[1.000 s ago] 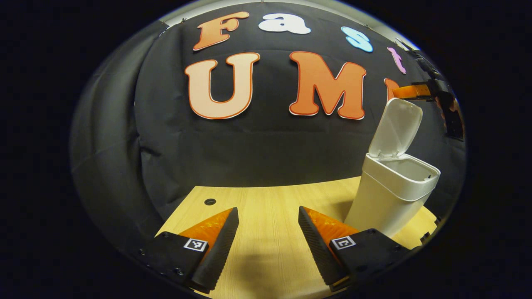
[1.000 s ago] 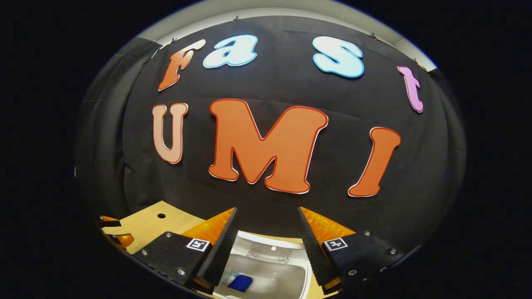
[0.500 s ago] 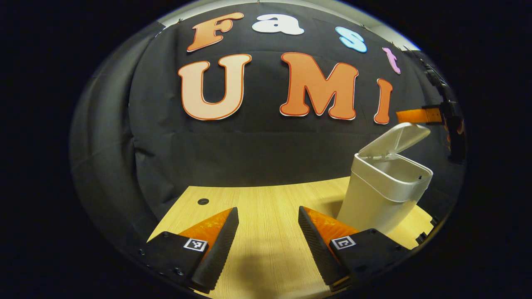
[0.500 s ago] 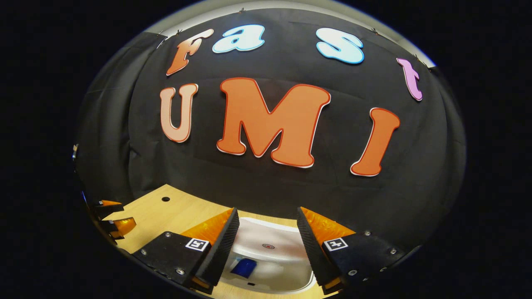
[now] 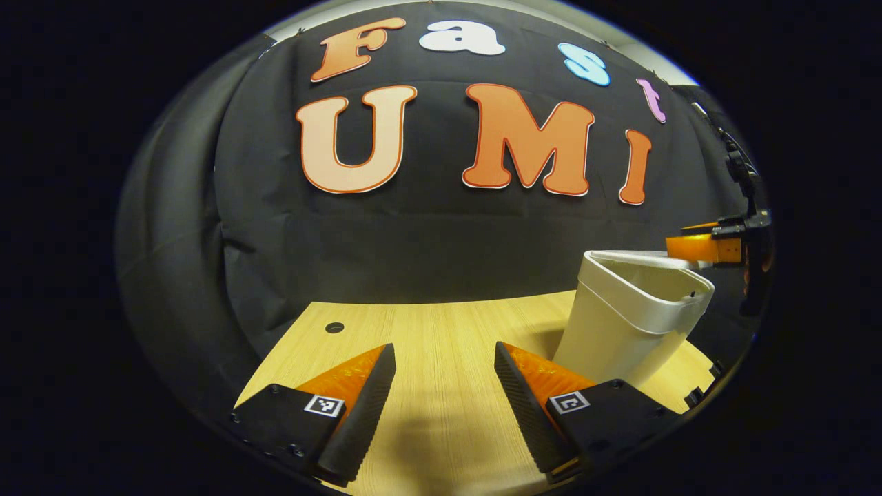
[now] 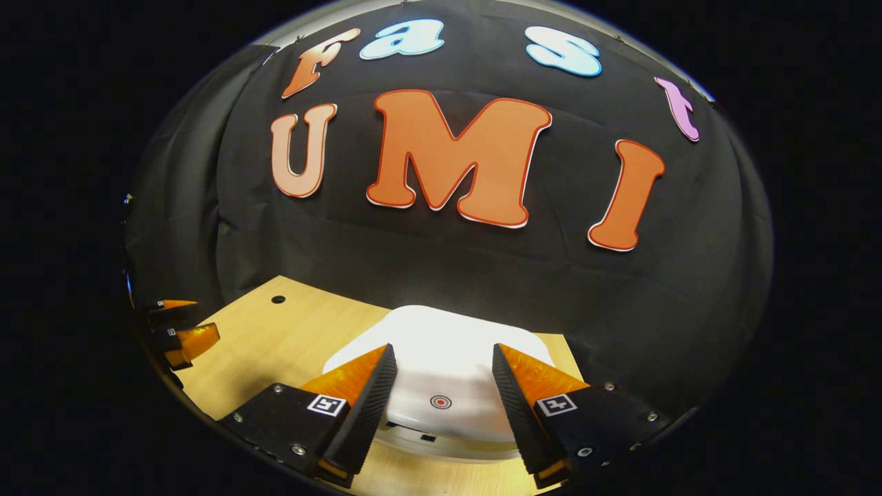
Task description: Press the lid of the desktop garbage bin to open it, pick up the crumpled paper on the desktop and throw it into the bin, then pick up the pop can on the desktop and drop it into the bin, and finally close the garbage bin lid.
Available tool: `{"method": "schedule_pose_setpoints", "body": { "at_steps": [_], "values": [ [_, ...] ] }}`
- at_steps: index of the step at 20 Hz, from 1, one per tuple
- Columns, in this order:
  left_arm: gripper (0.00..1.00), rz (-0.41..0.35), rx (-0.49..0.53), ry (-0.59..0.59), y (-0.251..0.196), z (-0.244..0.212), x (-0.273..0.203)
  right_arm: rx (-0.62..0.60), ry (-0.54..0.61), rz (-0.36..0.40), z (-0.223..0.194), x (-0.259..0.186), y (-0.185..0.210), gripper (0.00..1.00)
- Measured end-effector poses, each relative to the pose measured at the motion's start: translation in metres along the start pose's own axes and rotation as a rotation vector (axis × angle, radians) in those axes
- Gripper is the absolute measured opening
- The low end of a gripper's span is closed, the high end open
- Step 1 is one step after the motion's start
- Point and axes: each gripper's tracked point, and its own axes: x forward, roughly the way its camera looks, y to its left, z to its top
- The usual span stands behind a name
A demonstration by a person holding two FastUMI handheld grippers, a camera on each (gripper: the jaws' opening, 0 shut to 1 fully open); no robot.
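The white plastic desktop garbage bin [image 5: 634, 324] stands on the pale wood-grain worktop [image 5: 441, 344] near its far right corner, close to the black cloth wall, and its white hinged lid [image 6: 441, 365] lies low over the opening; in the right gripper view a thin dark gap shows under the lid's near edge, so I judge it may not be latched. The right gripper [image 6: 441, 396] hovers just above the lid with its fingers spread and nothing between them, a small red ring mark [image 6: 440, 401] sitting in the gap. The risk is a press that lands off that mark or too lightly, leaving the lid unlatched, or a push-latch that springs open again as the pressure comes off; a sideways shove could also slide the light bin toward the worktop's right edge, which looks close. The left gripper [image 5: 444, 406] hangs low over the bare middle of the worktop, fingers spread and empty, well apart from the bin. Open room lies to the left and front; a small round hole [image 5: 334, 327] sits near the far left edge.
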Motion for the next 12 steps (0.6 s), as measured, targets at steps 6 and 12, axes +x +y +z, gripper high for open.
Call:
{"method": "schedule_pose_setpoints", "body": {
  "at_steps": [6,12],
  "values": [
    [0.92,-0.021,0.007,0.012,-0.015,-0.001,0.000,0.077,0.026,0.022,-0.022,0.001,0.006,0.85],
    [0.93,-0.055,0.035,0.018,-0.035,0.002,0.001,0.129,0.008,0.014,-0.034,-0.004,0.006,0.70]
  ]
}}
